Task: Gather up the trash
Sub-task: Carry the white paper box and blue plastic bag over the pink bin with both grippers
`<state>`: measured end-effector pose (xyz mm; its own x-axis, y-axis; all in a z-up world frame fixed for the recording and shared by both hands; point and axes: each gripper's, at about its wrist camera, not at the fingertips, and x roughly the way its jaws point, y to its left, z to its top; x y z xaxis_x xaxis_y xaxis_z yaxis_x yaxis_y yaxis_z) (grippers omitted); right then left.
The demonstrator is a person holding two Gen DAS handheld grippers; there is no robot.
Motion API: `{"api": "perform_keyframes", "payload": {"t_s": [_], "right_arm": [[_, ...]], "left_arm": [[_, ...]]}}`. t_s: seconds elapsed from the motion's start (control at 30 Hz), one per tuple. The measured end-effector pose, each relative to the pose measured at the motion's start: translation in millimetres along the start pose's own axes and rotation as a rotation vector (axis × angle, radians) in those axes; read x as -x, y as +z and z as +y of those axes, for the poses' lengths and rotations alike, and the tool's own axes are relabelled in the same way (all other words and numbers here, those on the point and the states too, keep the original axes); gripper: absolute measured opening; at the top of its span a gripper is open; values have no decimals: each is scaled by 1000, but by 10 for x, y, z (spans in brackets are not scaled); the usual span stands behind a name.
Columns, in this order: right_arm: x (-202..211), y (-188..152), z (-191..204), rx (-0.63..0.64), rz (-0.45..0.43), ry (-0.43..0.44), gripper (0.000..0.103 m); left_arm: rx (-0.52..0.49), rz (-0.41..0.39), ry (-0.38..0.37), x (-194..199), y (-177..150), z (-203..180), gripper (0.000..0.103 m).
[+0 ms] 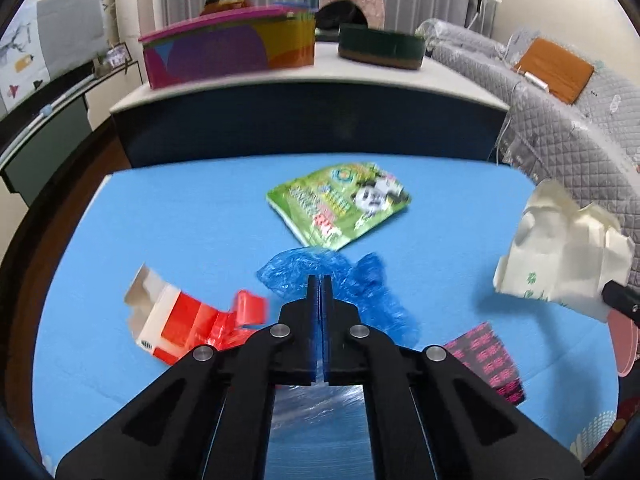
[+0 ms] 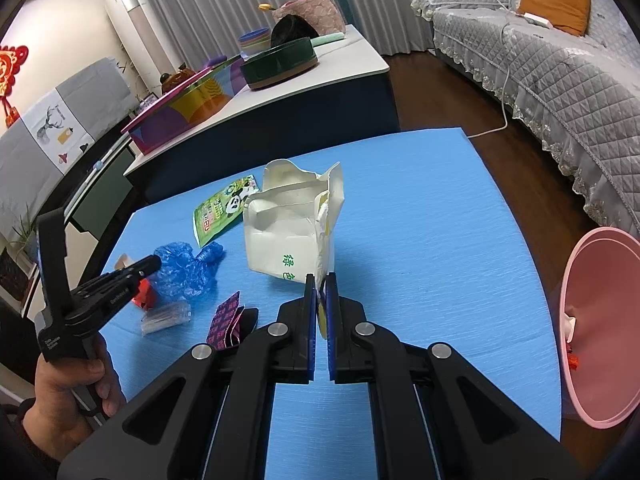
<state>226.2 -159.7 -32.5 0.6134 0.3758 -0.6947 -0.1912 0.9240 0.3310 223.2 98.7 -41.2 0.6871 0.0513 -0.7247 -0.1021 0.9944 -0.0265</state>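
The right gripper [image 2: 320, 280] is clamped on the carton [image 2: 292, 232], held above the counter [image 2: 420, 208]. The left gripper [image 1: 320, 280] is together, tips at the blue bag [image 1: 344, 284]; any grip there cannot be told. Next move, judged: carry the carton right to the bin [image 2: 600, 320].

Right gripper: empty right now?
No: the right gripper is shut on the edge of the crumpled white carton, holding it above the blue mat.
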Motion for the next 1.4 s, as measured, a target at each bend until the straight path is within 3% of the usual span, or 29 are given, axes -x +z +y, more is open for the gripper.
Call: {"api": "perform_keyframes", "payload": {"t_s": [0.5, 1.03, 1.4], "right_arm": [[406, 0, -46, 30, -87, -50, 5], [867, -52, -272, 41, -169, -138, 5], [1133, -107, -652, 21, -203, -222, 5]], "left_arm": [[-32, -154, -55, 500, 120, -253, 0], [-98, -211, -145, 748, 78, -813, 0], [-150, -224, -225, 785, 63, -1341, 0]]}}
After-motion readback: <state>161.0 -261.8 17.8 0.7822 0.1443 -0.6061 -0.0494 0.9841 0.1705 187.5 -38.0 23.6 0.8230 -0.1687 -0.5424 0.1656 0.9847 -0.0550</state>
